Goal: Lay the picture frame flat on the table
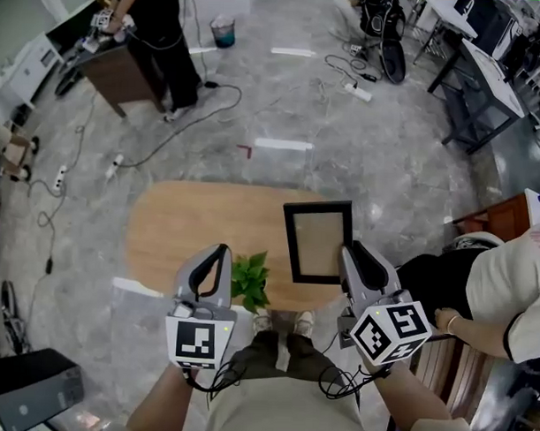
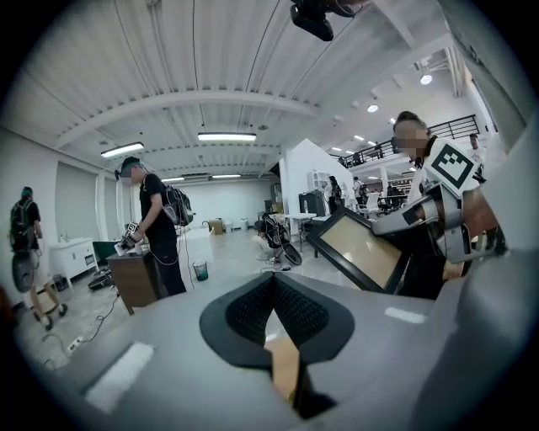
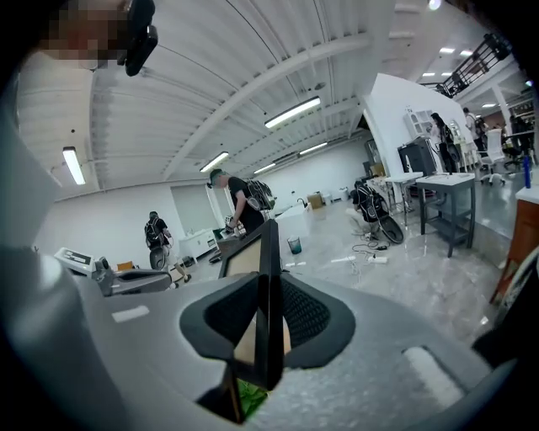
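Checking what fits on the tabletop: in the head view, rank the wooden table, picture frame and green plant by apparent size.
1. Wooden table, clearly largest.
2. Picture frame, though it is held up, nearer the camera.
3. Green plant, smallest.

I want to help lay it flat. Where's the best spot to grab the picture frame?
Grab the picture frame by its thin black border on the right side, coming from the right, one jaw in front, one behind. It is wide and flat, so only the edge fits. The right gripper clamps it there.
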Action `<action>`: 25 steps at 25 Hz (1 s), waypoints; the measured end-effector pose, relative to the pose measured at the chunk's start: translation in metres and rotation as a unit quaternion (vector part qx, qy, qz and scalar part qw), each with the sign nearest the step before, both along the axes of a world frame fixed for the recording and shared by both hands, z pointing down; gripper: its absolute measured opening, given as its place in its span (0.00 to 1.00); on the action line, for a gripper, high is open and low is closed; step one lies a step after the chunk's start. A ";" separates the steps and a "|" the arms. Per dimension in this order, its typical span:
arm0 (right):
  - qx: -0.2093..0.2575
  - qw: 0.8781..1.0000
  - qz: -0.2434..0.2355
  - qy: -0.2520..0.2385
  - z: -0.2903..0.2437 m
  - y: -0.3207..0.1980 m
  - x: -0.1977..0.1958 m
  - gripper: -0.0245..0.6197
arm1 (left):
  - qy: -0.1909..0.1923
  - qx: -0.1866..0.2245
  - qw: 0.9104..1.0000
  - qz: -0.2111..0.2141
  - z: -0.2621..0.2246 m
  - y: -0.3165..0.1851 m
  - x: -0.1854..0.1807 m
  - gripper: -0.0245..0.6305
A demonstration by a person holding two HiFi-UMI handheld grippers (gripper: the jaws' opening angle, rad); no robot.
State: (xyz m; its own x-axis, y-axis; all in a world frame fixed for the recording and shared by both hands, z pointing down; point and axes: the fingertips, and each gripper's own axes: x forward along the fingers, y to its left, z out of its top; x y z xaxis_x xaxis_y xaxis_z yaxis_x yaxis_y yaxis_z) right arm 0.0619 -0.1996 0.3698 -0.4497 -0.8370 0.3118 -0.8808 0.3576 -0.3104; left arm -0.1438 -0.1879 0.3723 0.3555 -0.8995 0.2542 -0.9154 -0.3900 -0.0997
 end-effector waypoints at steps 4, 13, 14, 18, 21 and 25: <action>-0.038 0.999 -0.002 0.009 0.049 -0.011 -0.002 0.16 | -0.008 -0.030 1.000 -0.002 0.038 -0.007 -0.002 0.07; -0.118 0.992 0.001 0.043 0.166 -0.033 0.007 0.16 | -0.017 -0.098 0.995 0.004 0.127 -0.028 0.006 0.07; -0.126 0.991 0.002 0.045 0.180 -0.035 0.009 0.16 | -0.016 -0.105 0.994 0.005 0.137 -0.031 0.009 0.07; -0.158 0.986 0.010 0.057 0.237 -0.039 0.016 0.16 | -0.017 -0.134 0.991 0.016 0.180 -0.034 0.020 0.07; -0.184 0.981 0.014 0.062 0.280 -0.040 0.020 0.16 | -0.016 -0.155 0.988 0.023 0.210 -0.036 0.027 0.07; -0.219 0.973 0.013 0.073 0.338 -0.033 0.022 0.16 | -0.017 -0.181 0.983 0.032 0.248 -0.034 0.034 0.07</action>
